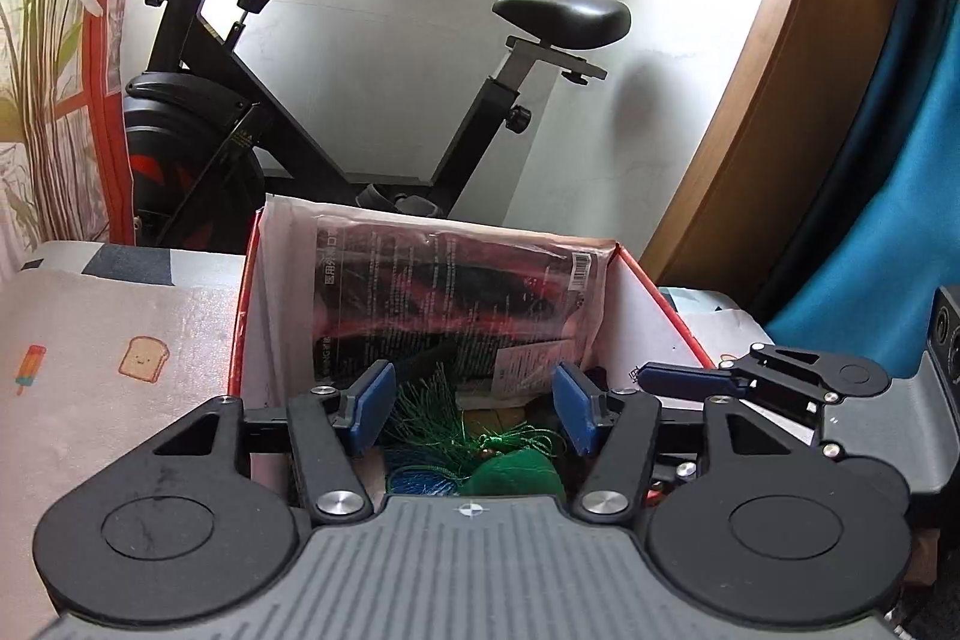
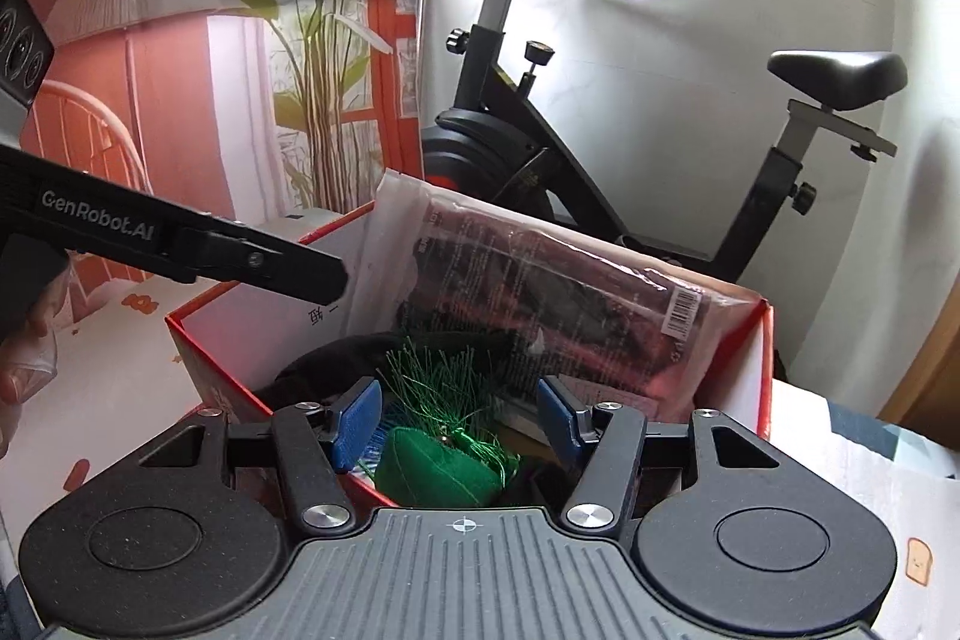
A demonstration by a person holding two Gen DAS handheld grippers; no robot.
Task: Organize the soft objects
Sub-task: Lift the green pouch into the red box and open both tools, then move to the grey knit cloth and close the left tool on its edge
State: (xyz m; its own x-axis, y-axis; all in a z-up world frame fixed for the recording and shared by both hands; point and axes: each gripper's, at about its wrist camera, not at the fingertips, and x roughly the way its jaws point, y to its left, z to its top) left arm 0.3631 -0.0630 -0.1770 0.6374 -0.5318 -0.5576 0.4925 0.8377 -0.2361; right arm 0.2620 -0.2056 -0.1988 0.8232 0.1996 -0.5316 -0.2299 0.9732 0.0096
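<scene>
A red-rimmed cardboard box point(image 1: 654, 301) point(image 2: 198, 340) stands on the table. Inside lie a green stuffed pouch point(image 1: 516, 478) point(image 2: 441, 469) with green tassel threads point(image 1: 432, 400) point(image 2: 444, 370), blue threads point(image 1: 414, 475), and a plastic-wrapped dark packet point(image 1: 456, 292) point(image 2: 540, 292) leaning on the far wall. My left gripper point(image 1: 474, 409) is open and empty over the box. My right gripper point(image 2: 459, 421) is open and empty above the green pouch. The right gripper's fingers point(image 1: 690, 379) show at the box's right in the left wrist view; the left gripper's body point(image 2: 180, 244) crosses the right wrist view.
An exercise bike point(image 1: 252, 112) point(image 2: 600, 148) stands behind the table. The tablecloth point(image 1: 108, 340) point(image 2: 870, 478) has toast and popsicle prints. A plant-print curtain point(image 1: 42, 40) point(image 2: 312, 40) hangs at the left. A wooden panel point(image 1: 780, 130) and blue fabric point(image 1: 900, 220) are at the right.
</scene>
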